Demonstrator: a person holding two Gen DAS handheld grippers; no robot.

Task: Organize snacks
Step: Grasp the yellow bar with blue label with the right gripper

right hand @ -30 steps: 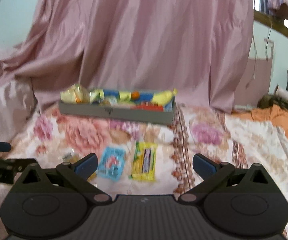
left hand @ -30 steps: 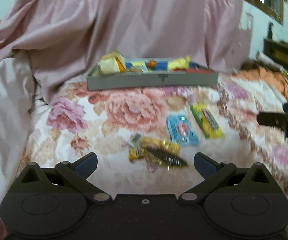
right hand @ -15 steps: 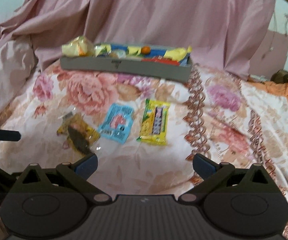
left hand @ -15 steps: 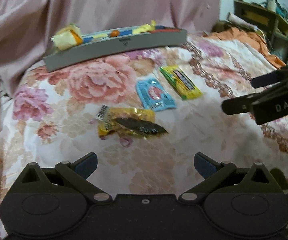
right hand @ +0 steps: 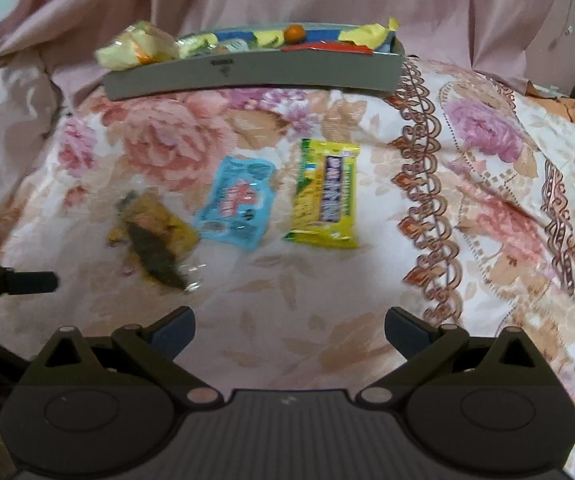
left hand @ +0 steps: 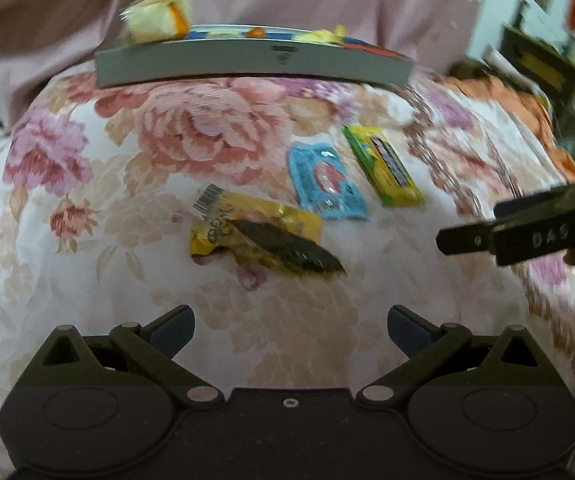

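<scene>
Approach step: left gripper (left hand: 290, 322) and right gripper (right hand: 290, 322), jaws wide and empty, hover before three loose packets; next, probably descend onto yellow-brown wrapper (left hand: 263, 238) for grey tray (left hand: 255, 62).

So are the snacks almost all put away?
Partly. The grey tray at the back already holds several snacks. Nothing is in hand: the left gripper and right gripper are both open and empty. Left on the bedspread: a brown-and-yellow packet, a blue packet and a yellow bar.
</scene>
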